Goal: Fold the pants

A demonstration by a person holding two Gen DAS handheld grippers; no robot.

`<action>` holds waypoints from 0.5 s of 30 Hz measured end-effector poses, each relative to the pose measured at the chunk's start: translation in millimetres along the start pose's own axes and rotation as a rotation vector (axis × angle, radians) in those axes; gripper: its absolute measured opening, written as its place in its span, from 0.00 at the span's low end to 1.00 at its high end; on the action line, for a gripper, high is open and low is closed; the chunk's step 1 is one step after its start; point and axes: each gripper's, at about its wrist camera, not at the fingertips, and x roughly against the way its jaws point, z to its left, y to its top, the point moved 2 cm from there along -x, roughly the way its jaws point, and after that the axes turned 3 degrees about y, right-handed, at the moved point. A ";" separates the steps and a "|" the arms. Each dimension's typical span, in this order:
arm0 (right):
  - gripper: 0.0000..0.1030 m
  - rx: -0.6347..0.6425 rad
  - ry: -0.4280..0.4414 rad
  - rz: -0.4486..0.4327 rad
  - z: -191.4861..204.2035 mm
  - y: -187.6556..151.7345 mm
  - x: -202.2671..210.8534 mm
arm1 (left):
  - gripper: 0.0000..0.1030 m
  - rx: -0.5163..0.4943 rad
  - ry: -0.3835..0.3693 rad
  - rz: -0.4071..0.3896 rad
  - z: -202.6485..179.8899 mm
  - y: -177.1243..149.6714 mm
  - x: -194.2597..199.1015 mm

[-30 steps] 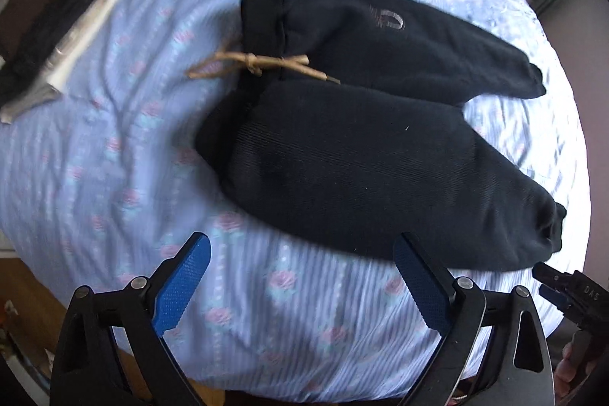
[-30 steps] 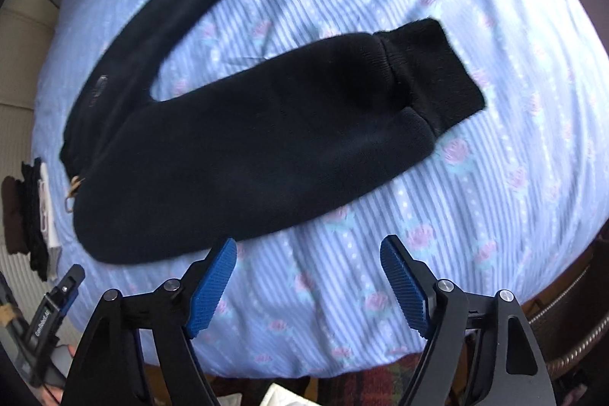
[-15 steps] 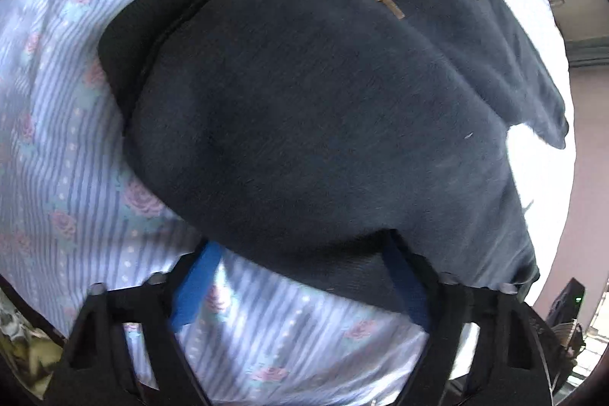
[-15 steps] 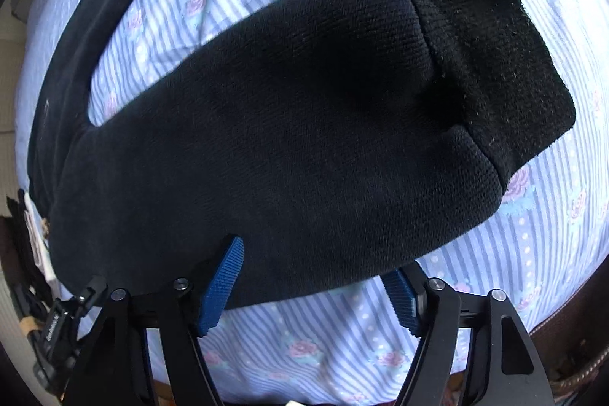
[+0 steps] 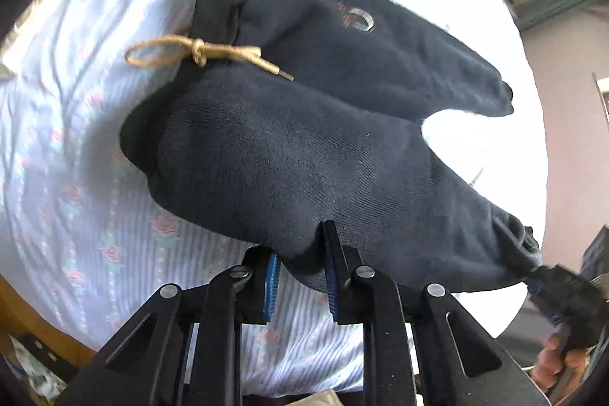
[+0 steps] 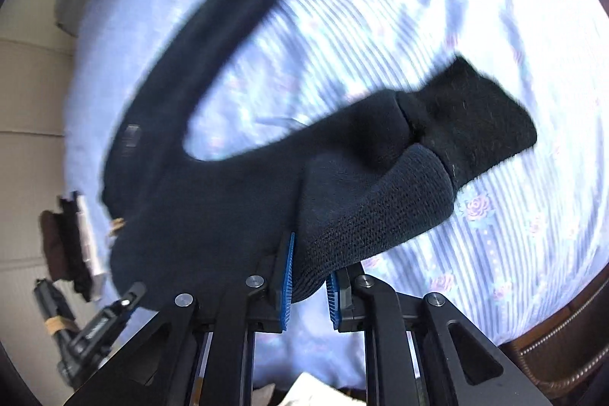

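On a floral striped bedsheet [image 5: 76, 177] lie dark pants [image 5: 304, 155]. The left gripper [image 5: 300, 276] is closing on the near leg's edge, fabric bunched between its pads; the right gripper [image 6: 309, 282] clamps that leg near the cuff [image 6: 479, 117]. Both should lift evenly, carrying this leg squarely over the far one.

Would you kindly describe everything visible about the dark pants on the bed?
The pants are dark navy, soft fleece-like knit, spread on a blue striped floral sheet. A tan drawstring is knotted at the waistband, and a small pale logo marks the far leg. The legs splay apart, ending in ribbed cuffs. The left gripper and right gripper both pinch the near leg's edge, bunching it.
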 end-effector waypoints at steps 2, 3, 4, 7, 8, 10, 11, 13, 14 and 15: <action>0.16 0.021 0.024 -0.022 14.5 0.4 19.2 | 0.17 -0.010 -0.007 -0.012 3.4 -2.6 13.5; 0.16 0.034 0.038 -0.035 20.7 -2.8 27.1 | 0.17 -0.010 -0.013 -0.019 6.7 -0.3 20.2; 0.16 0.043 0.041 -0.043 27.4 0.8 31.6 | 0.16 -0.011 -0.018 -0.024 8.0 -0.4 27.1; 0.16 0.074 0.073 -0.085 35.1 0.3 59.3 | 0.15 0.007 -0.040 -0.053 1.1 5.1 44.3; 0.16 0.082 0.084 -0.096 38.8 4.6 64.2 | 0.15 0.006 -0.044 -0.067 -2.5 11.8 48.3; 0.16 0.096 0.104 -0.115 52.3 12.9 67.3 | 0.14 0.015 -0.055 -0.101 -3.8 30.6 58.2; 0.16 0.106 0.114 -0.123 57.5 19.4 70.3 | 0.14 0.018 -0.057 -0.110 -5.9 37.4 59.4; 0.16 0.135 0.111 -0.139 71.6 38.5 70.6 | 0.13 0.042 -0.068 -0.132 -5.1 57.0 64.0; 0.16 0.144 0.111 -0.146 77.5 49.3 68.9 | 0.13 0.060 -0.076 -0.143 -9.2 70.3 63.5; 0.16 0.152 0.113 -0.151 85.6 65.0 64.3 | 0.13 0.070 -0.080 -0.150 -9.3 80.1 63.1</action>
